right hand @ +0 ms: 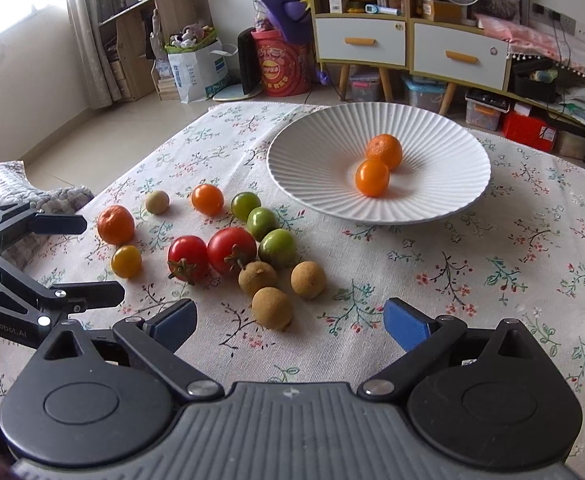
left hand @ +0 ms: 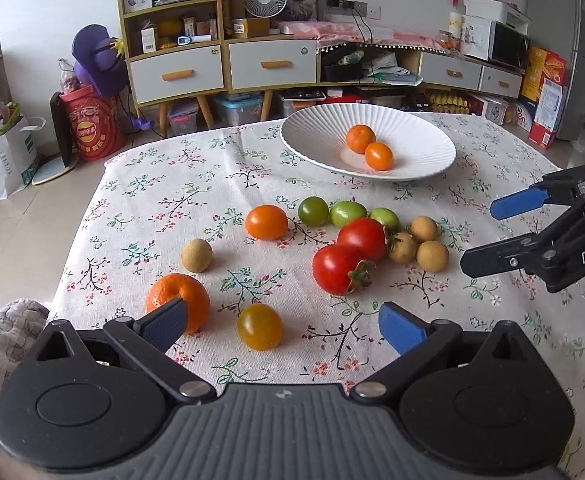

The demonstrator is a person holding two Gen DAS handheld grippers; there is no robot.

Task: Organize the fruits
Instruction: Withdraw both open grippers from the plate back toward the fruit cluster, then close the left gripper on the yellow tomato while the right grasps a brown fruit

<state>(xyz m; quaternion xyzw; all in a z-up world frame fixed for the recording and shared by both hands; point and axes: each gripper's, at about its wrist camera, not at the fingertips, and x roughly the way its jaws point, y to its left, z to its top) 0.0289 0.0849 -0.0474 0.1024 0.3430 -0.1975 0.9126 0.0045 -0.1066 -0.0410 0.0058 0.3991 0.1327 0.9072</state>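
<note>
Fruit point(left hand: 344, 244) lies mid-frame on the tablecloth point(left hand: 492, 320); plate point(right hand: 312, 160) upper right; left gripper point(left hand: 282, 322) and right gripper point(right hand: 290, 320) both released.

My right gripper point(left hand: 480, 236) reads "DAS" (cut off by the frame); my left gripper point(right hand: 104, 258) reads "GenRobot.AI".

I see a ribbed glossy white plate point(right hand: 312, 160), matt woven floral tablecloth point(right hand: 492, 280), shiny smooth tomatoes point(right hand: 230, 250), rough dull longans point(right hand: 271, 307), matt black plastic gripper point(right hand: 288, 320) with blue textured pads point(right hand: 406, 322).
</note>
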